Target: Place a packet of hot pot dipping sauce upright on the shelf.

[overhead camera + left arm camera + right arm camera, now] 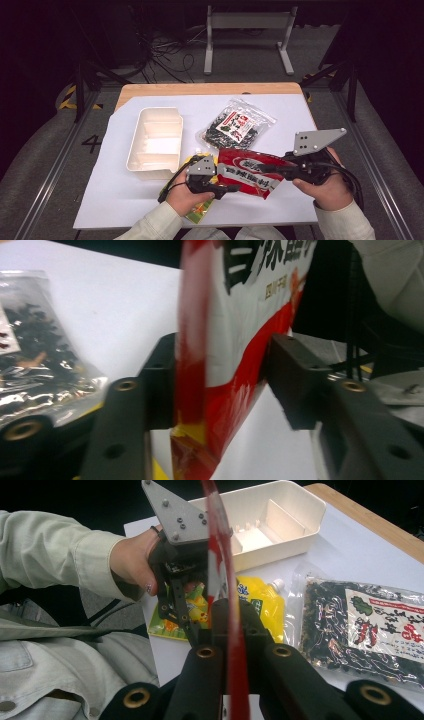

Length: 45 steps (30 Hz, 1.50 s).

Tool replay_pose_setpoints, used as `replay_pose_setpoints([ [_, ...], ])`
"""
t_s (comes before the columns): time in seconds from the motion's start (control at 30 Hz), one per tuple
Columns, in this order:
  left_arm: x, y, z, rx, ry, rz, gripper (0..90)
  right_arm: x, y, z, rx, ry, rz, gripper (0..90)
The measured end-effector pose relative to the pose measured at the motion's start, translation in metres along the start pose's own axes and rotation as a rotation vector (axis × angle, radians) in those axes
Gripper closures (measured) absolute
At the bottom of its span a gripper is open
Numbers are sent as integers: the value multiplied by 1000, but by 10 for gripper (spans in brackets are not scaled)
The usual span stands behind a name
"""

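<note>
A red and white snack packet [247, 172] hangs just above the white sheet between my two grippers. My left gripper [231, 188] has the packet's left end between its jaws; in the left gripper view both pads [160, 385] lie against the packet [240, 340]. My right gripper [267, 169] is shut on the packet's right end. In the right gripper view the packet [220, 555] runs edge-on between the closed jaws [234, 615], with the other hand and its grey plate [175, 515] behind it.
A yellow pouch [200, 210] lies under the left hand. A clear bag of dark seaweed [235, 125] rests at the middle back. A white divided tray [134, 145] stands at the left. A white sheet [290, 200] covers the wooden table [200, 89].
</note>
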<state>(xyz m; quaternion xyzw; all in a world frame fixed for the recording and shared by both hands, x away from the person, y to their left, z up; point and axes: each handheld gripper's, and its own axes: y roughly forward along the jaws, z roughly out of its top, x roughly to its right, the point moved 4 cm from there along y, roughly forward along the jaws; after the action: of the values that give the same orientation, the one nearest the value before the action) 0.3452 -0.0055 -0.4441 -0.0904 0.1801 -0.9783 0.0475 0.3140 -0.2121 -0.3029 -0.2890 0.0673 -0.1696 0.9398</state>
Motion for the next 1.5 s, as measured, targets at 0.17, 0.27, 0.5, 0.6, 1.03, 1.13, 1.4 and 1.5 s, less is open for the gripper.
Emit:
replay_pose_setpoints([
  [0.17, 4, -4, 1, -20, -18, -33, 738, 2, -2, -1, 6, 4, -8, 885],
  [0.27, 5, -5, 2, -31, -36, -40, 749, 2, -2, -1, 9, 5, -11, 884],
  [0.5, 5, -10, 3, -52, -47, -30, 757, 3, 0, -2, 12, 3, -23, 860],
  [0.6, 6, -13, 4, -70, -48, -26, 759, 4, 0, -3, 7, 2, -36, 804],
  [1.03, -2, -65, 21, -36, 6, 49, 761, 13, -7, -13, -4, 46, -83, 635],
  [1.13, -3, -77, 22, -63, 27, 75, 761, 15, -8, -16, -5, 54, -87, 621],
  [1.4, -13, -107, 28, -72, 32, 125, 761, 20, -10, -20, -11, 66, -105, 617],
  [1.5, -17, -115, 29, -90, 38, 156, 761, 22, -9, -23, -20, 72, -111, 621],
])
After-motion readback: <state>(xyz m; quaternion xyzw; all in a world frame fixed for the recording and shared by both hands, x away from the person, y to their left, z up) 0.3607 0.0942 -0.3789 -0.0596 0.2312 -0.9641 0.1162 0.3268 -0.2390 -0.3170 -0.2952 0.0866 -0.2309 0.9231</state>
